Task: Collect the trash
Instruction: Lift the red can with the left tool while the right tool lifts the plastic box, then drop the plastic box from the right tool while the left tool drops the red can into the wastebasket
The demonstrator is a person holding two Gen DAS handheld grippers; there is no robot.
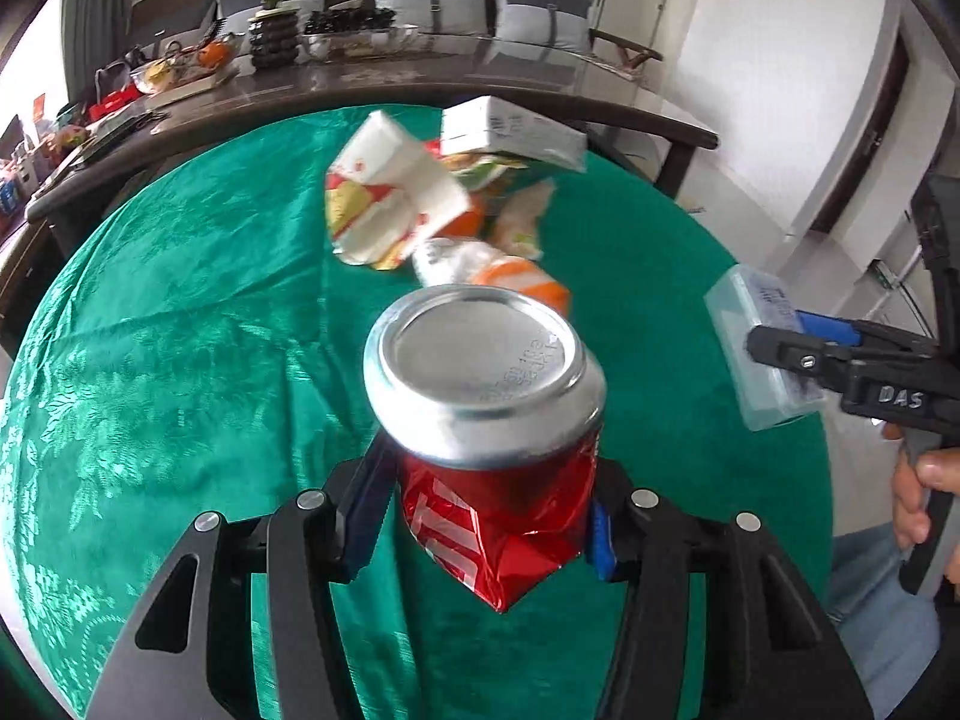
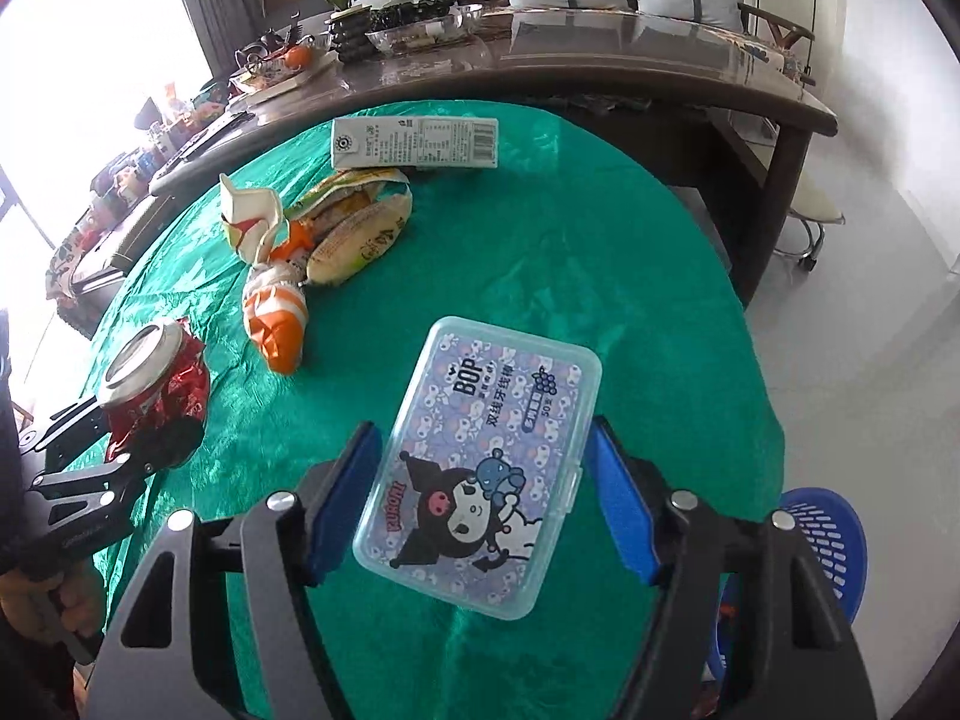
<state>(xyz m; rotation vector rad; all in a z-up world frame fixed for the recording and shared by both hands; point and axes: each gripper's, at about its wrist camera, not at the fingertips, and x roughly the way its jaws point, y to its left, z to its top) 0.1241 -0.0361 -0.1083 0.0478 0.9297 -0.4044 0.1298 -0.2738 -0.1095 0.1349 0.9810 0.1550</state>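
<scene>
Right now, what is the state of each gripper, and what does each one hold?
Left gripper: closed on the crushed red can, lifted off the green tablecloth.
Right gripper: closed on the clear plastic floss-pick box.

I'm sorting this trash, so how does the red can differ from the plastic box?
The red can is crumpled metal; the plastic box is clear, flat and undamaged. The can is round, the box rectangular with a cartoon label. The left gripper holds the can, the right gripper the box. Both are lifted above the green tablecloth.

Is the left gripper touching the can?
Touching. The left wrist view shows the left gripper's pads pressed against both sides of the crumpled can.
</scene>
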